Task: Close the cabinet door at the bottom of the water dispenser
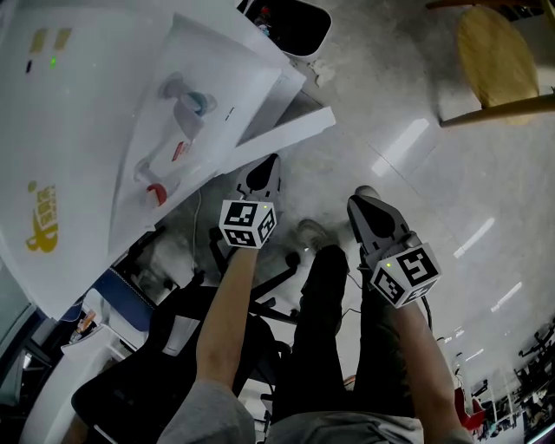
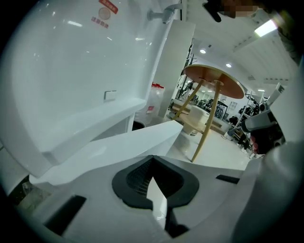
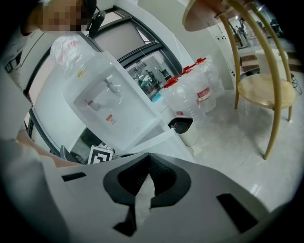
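Note:
The white water dispenser (image 1: 95,130) fills the left of the head view, its taps (image 1: 186,100) facing me. Its bottom cabinet door (image 1: 290,132) stands open, swung out to the right. My left gripper (image 1: 260,178) is shut and empty, its tip just below the door's outer face. In the left gripper view the door panel (image 2: 118,147) lies directly ahead of the left gripper (image 2: 152,159); contact cannot be told. My right gripper (image 1: 368,212) is shut and empty, further right over the floor. In the right gripper view the door (image 3: 159,142) shows beyond the right gripper (image 3: 148,159).
A dark waste bin (image 1: 299,26) stands behind the door. A round wooden stool (image 1: 496,52) is at the far right. Several water bottles (image 3: 199,90) stand by the wall. The person's legs and shoe (image 1: 310,232) are below, with a black office chair (image 1: 173,347) at the left.

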Tool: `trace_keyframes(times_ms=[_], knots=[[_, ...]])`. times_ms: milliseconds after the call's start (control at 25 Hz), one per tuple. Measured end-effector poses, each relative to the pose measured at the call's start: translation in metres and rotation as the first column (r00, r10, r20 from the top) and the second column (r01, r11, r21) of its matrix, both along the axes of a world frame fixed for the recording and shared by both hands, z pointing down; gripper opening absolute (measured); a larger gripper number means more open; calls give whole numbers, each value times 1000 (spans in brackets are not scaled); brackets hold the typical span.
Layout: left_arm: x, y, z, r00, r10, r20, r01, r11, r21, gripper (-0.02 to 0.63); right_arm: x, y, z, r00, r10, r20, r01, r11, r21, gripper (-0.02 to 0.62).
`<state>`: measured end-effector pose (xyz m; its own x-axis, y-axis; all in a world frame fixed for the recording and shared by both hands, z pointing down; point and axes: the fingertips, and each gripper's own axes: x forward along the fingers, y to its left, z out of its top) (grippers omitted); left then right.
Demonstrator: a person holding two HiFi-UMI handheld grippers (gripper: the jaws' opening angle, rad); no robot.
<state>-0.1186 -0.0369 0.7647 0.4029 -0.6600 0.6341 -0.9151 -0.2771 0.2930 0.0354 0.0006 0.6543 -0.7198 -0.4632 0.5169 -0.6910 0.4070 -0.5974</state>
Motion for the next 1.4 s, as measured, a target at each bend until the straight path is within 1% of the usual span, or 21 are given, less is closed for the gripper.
trace_keyframes(times_ms=[240,680,880,1400], knots=[[-5,-17,0,1000,9,17,-9,1000,11,6,3,-11,1,1000,10,0,-10,1000,-2,11],[-21,-49,1,997,-53,64,50,998,49,6,7,-25,3,1000,10,-7,-10,1000,-2,11],[-23,-54,4,992,-83,94,78,995,61,6,10,-25,6,1000,20,-12,-20,1000,-11,11],[-24,-53,1,993,-97,70,94,994,54,6,12,-21,7,1000,27,-5,-27,999,-21,11]])
